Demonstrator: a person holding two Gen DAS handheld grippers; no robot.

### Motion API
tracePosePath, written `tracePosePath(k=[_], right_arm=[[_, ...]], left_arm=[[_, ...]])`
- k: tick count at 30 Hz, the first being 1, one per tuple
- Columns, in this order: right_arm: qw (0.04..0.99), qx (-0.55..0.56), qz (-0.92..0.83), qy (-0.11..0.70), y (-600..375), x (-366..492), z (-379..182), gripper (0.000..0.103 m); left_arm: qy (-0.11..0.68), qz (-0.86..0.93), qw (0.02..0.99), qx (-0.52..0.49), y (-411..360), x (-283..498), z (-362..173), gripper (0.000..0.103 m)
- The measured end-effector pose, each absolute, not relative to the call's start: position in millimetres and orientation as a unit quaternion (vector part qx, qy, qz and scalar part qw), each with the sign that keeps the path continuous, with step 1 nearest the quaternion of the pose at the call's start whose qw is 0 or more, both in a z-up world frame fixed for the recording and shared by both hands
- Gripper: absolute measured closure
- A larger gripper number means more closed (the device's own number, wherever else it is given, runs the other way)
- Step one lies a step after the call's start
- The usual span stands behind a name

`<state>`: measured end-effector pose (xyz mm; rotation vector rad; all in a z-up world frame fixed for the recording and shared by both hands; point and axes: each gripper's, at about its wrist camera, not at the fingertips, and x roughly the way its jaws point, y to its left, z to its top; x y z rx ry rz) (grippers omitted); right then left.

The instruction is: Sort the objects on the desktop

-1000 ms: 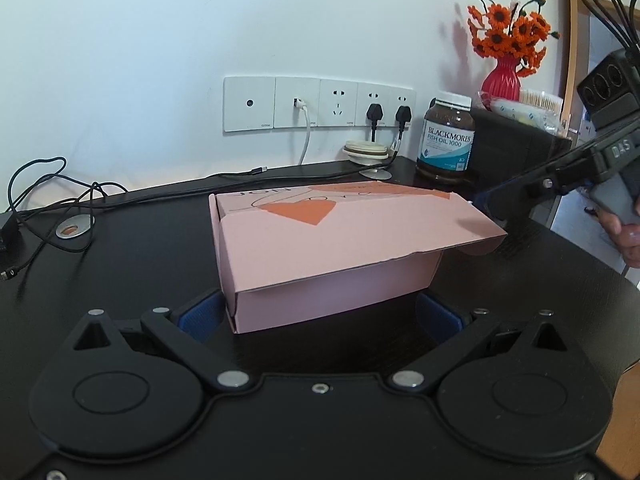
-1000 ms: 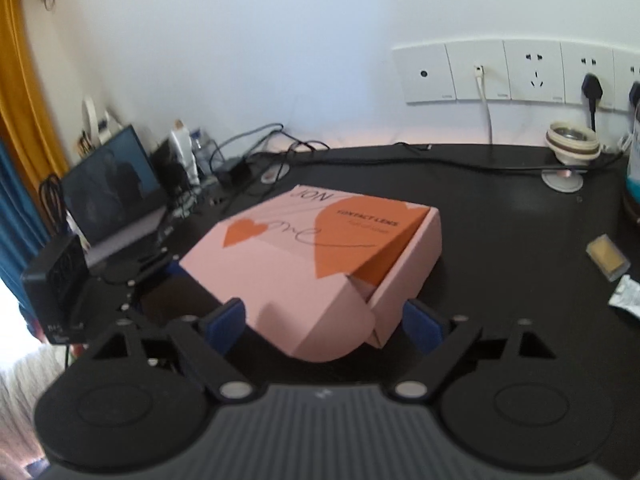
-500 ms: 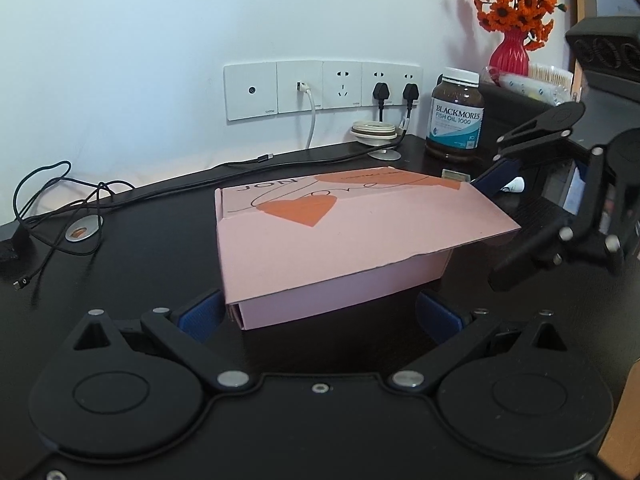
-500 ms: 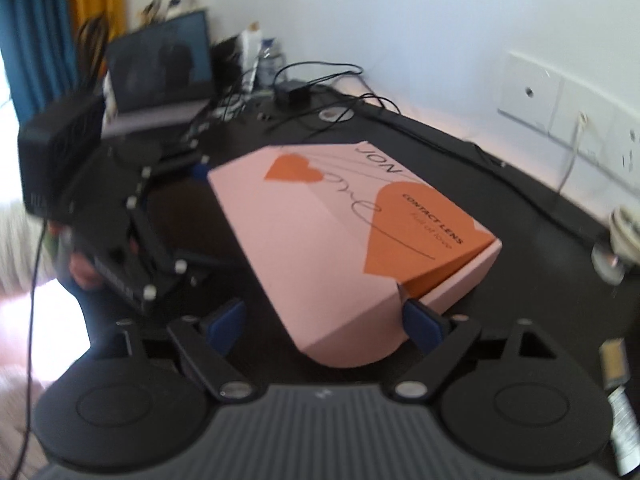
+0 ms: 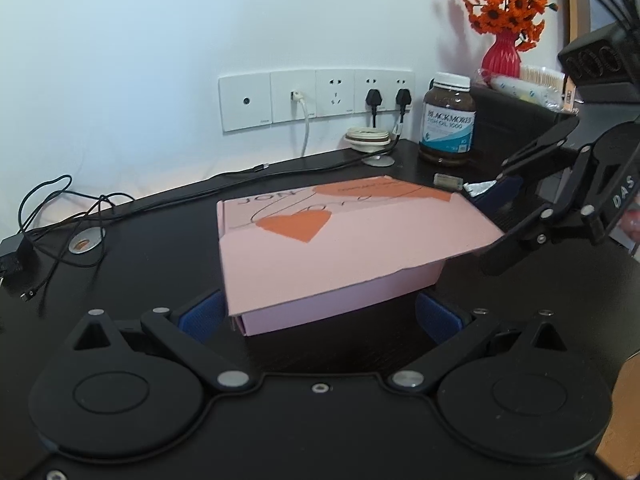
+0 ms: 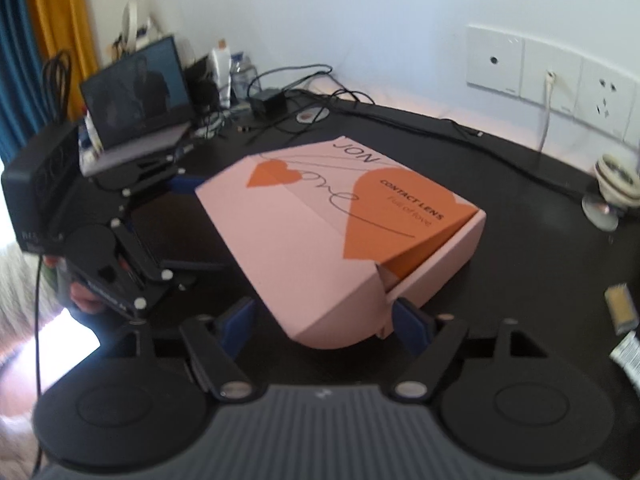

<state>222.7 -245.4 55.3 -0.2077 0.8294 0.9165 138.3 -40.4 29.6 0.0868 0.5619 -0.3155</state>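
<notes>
Right wrist view: the pink box (image 6: 340,232) lies flat on the black bench (image 6: 520,184), its near corner between the right tool's (image 6: 324,320) pads. Those jaws have just been closing, not yet pinching. The left tool (image 5: 316,314) stands wide around the box's other end.
</notes>
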Motion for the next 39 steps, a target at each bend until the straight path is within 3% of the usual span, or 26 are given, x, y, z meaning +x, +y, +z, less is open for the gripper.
tracePosePath(k=[18,39], right_arm=[[0.793,0.041,0.400,0.458,-245.6,237.3,47.8,0.028],[0.806,0.020,0.367,0.464,-240.4,235.1,43.3,0.028]], left_arm=[[0.278,-0.119,0.951,0.067,-56.5,139.2,34.5,0.000],[0.310,-0.159,0.936,0.046,-47.7,141.9,26.8,0.000]])
